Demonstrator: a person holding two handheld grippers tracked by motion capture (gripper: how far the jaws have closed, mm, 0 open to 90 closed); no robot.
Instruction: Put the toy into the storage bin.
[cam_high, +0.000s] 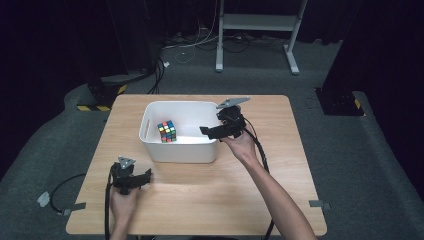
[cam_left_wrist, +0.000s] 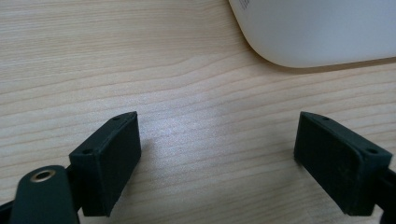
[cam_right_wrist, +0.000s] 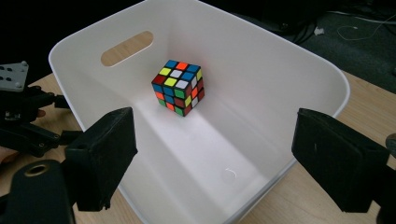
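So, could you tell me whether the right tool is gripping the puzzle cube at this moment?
No, the right tool is open above the white bin, with the puzzle cube resting untouched on the bin's floor.

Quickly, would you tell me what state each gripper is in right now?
Left gripper: open, holding nothing, low over the table.
Right gripper: open, holding nothing, at the white bin with the cube inside.

Legible text: none | Faint grey marks on white bin (cam_left_wrist: 322, 28) wall, at its corner nearest the left claw: too small and cropped to read | Cube (cam_right_wrist: 178, 87) stickers inside bin: plain colours, unlettered
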